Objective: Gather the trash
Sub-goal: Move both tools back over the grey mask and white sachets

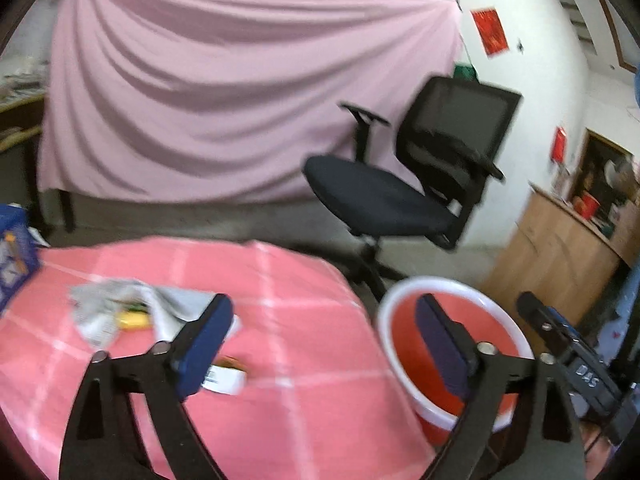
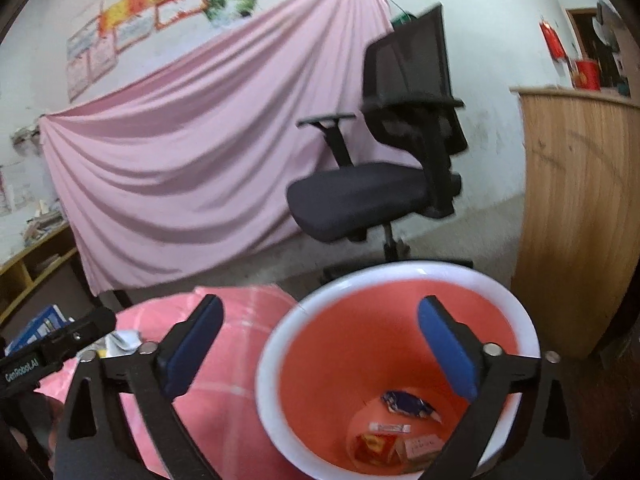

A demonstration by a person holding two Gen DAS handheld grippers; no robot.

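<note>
A red bin with a white rim (image 2: 400, 270) stands beside the table with the pink checked cloth (image 1: 300, 320). At its bottom lie a blue wrapper (image 2: 406, 402), a red packet (image 2: 374, 446) and other small scraps. My right gripper (image 2: 320, 312) hangs open over the bin's near rim, nothing between its fingers. My left gripper (image 1: 324, 312) is open too, straddling the table edge and the bin (image 1: 436, 282), and holds nothing. On the cloth lie crumpled newspaper (image 1: 120, 304), a yellow piece (image 1: 134, 320) and a white wrapper (image 1: 226, 378).
A black office chair (image 1: 380, 196) stands behind the bin, in front of a pink draped sheet (image 1: 200, 100). A wooden counter (image 2: 580, 200) is to the right. A blue box (image 1: 14, 256) sits at the table's left edge.
</note>
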